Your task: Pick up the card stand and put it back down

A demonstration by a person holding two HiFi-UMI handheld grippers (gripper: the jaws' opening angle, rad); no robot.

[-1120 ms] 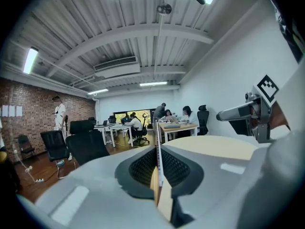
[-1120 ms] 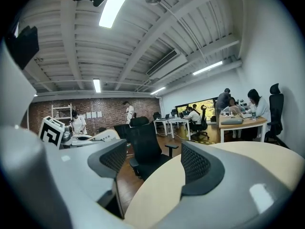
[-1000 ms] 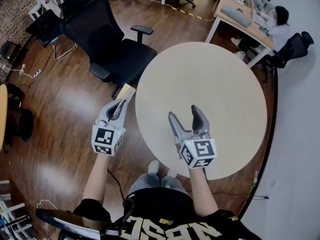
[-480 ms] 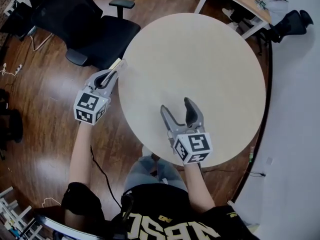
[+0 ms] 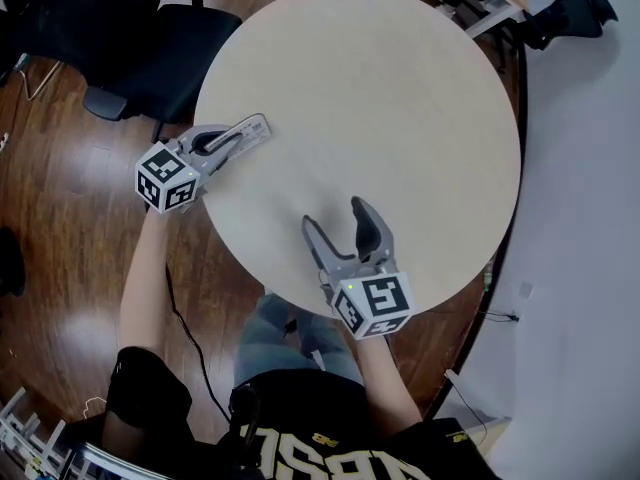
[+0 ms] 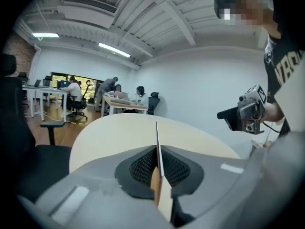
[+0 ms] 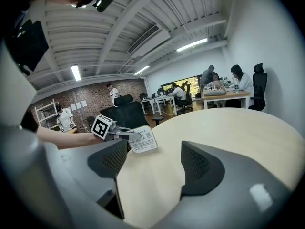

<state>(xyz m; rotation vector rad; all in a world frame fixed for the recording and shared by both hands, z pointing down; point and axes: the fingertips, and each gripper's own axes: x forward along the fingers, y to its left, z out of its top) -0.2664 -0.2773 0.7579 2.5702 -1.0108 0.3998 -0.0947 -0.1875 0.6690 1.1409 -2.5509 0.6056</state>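
Your left gripper [image 5: 255,129] is clamped on the card stand [image 7: 143,139], a thin card gripped edge-on between its pads, over the left rim of the round pale table [image 5: 400,88]. Whether it touches the top can't be told. Your right gripper [image 5: 335,216] hangs over the near edge, jaws spread and empty. Around you are a glossy wood floor [image 5: 60,268], a black office chair [image 5: 150,48], a white wall [image 5: 585,218] and people at desks [image 7: 224,93].
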